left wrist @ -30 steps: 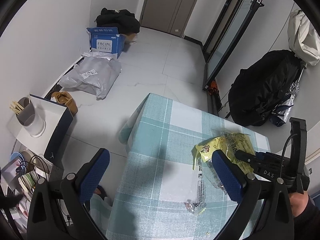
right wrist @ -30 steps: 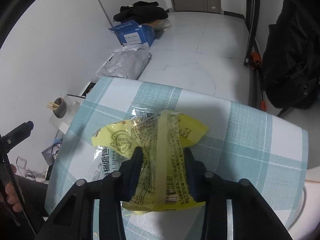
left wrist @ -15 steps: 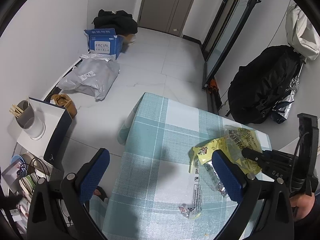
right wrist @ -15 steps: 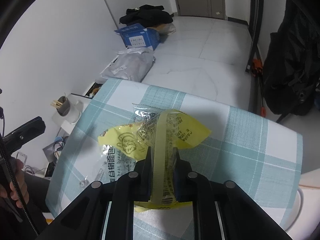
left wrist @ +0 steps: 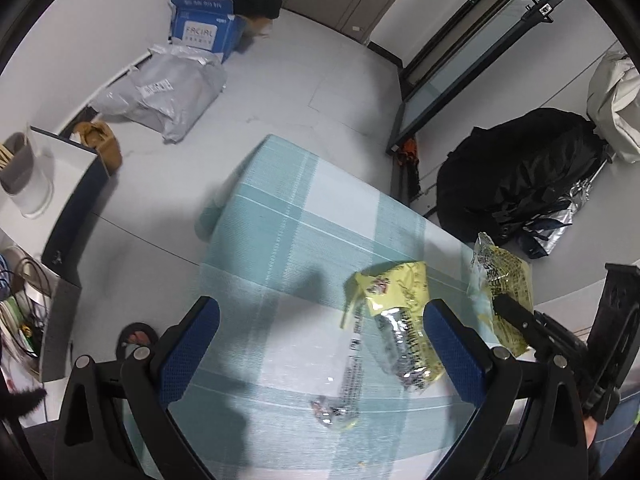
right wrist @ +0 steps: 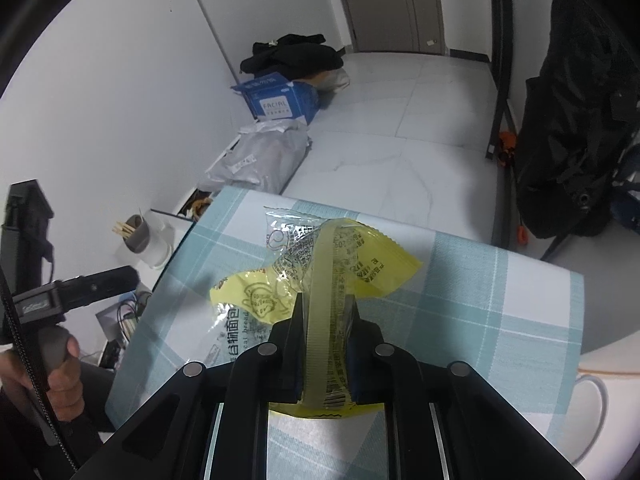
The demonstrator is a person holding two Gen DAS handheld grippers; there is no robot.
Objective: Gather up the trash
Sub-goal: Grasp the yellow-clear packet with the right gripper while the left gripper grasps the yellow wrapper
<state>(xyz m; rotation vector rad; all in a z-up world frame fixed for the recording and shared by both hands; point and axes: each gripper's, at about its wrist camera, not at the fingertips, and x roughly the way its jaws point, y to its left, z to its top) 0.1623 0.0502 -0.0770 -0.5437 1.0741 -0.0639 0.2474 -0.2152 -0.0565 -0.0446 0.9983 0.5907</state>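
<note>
My right gripper (right wrist: 325, 312) is shut on a yellow snack wrapper (right wrist: 344, 252) and holds it lifted above the checked tablecloth (right wrist: 500, 312). The same wrapper (left wrist: 506, 280) and the right gripper show at the right of the left wrist view. A second yellow and clear wrapper (left wrist: 400, 320) lies flat on the cloth, also seen under the held one (right wrist: 240, 308). A small crumpled clear wrapper (left wrist: 332, 410) lies nearer me. My left gripper (left wrist: 316, 340) is open and empty above the table, its right finger beside the flat wrapper.
The table (left wrist: 280, 240) has its far corner toward the floor. On the floor lie a grey parcel bag (left wrist: 164, 88), a blue box (left wrist: 204, 28) and a black backpack (left wrist: 516, 172). A white cup with sticks (left wrist: 24, 176) stands on a side shelf at left.
My right gripper closed on the yellow wrapper and lifted it up and to the right, off the second wrapper. The left gripper stayed open and shifted slightly toward the table.
</note>
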